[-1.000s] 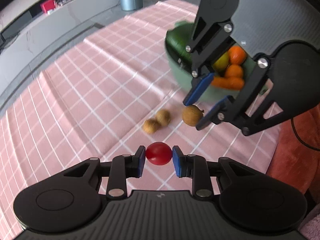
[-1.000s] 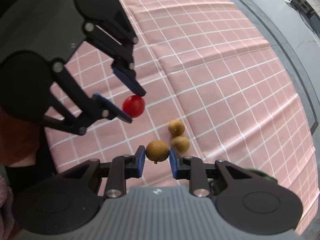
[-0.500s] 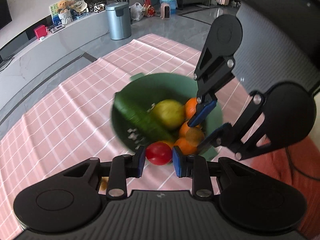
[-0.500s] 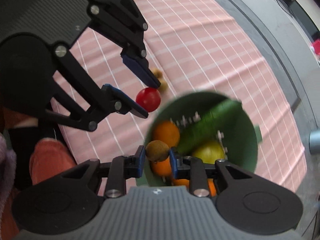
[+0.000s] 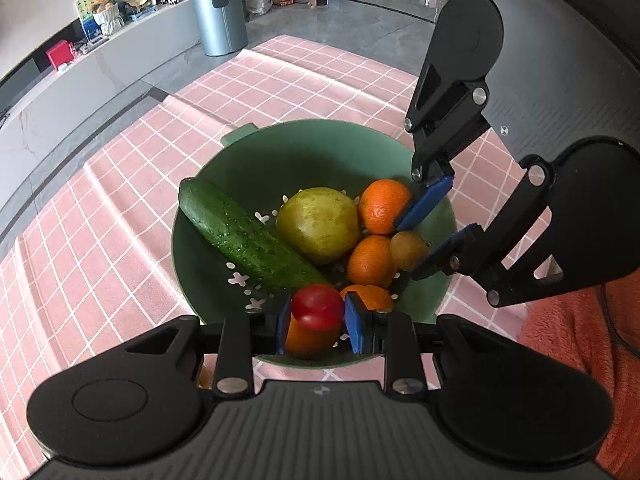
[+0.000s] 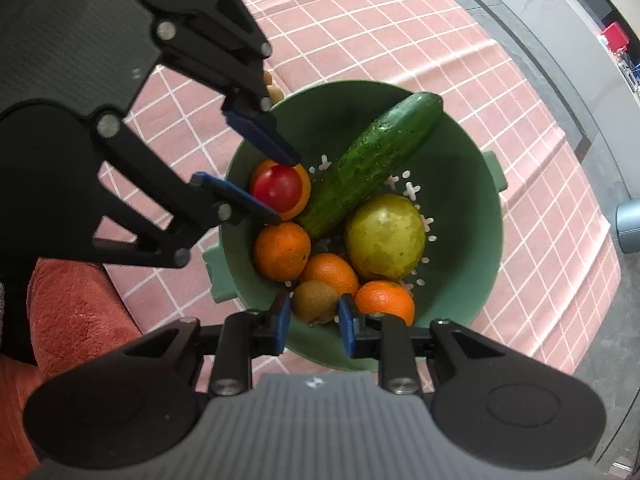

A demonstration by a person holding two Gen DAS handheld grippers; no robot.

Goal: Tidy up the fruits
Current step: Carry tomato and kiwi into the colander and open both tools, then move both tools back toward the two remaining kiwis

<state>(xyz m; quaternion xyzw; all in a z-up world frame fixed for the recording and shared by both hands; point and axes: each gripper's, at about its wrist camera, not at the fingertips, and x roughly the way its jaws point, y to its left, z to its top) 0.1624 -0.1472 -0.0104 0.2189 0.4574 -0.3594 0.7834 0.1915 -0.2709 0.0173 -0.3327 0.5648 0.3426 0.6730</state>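
Both grippers have moved from the pink checked tablecloth (image 5: 120, 220) to above the green plastic colander (image 5: 304, 148). Left gripper (image 5: 318, 312) clamps a round red tomato (image 5: 318, 306) between its blue fingers; right gripper (image 6: 312, 308) clamps a small brown longan (image 6: 315, 301), oranges just beyond.

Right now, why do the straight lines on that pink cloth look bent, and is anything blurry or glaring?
Left view: the fisheye lens bows the cloth grid, and sunlight bleaches a strip at its far edge; the bowl and cucumber are sharp. Right view: same bending, duller light, edges slightly soft, no motion blur.
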